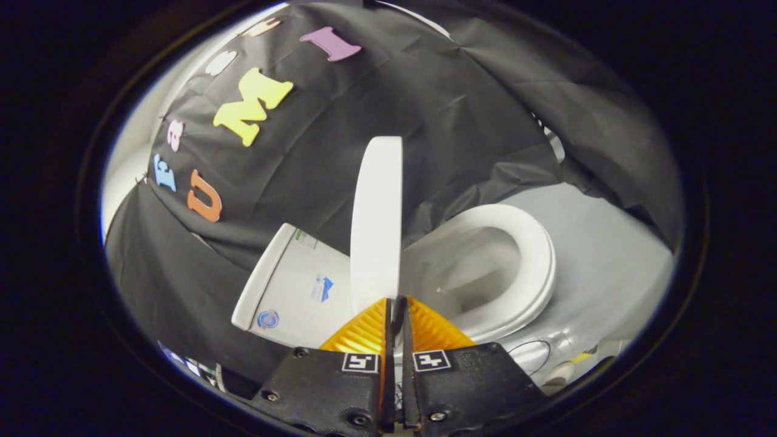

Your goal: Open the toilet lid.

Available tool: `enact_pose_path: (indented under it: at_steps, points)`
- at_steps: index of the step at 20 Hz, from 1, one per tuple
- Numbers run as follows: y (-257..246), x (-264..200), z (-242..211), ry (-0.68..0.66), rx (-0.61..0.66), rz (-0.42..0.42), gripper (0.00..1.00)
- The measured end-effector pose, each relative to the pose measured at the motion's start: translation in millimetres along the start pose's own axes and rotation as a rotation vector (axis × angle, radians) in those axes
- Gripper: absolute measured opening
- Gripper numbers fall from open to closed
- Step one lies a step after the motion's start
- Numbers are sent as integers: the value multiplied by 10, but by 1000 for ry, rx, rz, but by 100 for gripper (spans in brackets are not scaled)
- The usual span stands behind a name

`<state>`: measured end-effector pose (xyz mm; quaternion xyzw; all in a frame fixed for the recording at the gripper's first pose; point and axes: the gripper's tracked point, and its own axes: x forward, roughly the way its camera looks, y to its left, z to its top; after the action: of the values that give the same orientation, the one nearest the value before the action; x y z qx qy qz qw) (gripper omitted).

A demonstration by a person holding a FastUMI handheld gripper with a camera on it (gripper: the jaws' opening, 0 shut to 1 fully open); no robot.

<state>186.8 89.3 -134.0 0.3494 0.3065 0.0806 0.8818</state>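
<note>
White porcelain dominates this booth scene, starting with the toilet tank (291, 285), which stands against the black cloth wall (182, 285) and carries a few small stickers on its face. Just beside it, the toilet lid (377, 218) is raised on edge, nearly upright, with the tank behind it. The lid's lower rim runs straight down into the gripper (396, 306), whose two orange fingers (364, 331) stand almost together with only a thin slit between them; they appear to pinch the lid's edge, though the contact itself is hard to make out. Beyond the fingers, the uncovered seat (540, 267) rings the open bowl (479, 267). Pale grey floor (607, 255) spreads past the seat toward more black cloth.
</note>
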Motion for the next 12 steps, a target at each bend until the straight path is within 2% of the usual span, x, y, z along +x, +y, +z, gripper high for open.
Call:
enact_pose_path:
  at_steps: [6, 12]
  points:
    - [323, 0, -22, -14, -75, -26, 10]
    - [725, 37, -79, -19, -211, -77, 12]
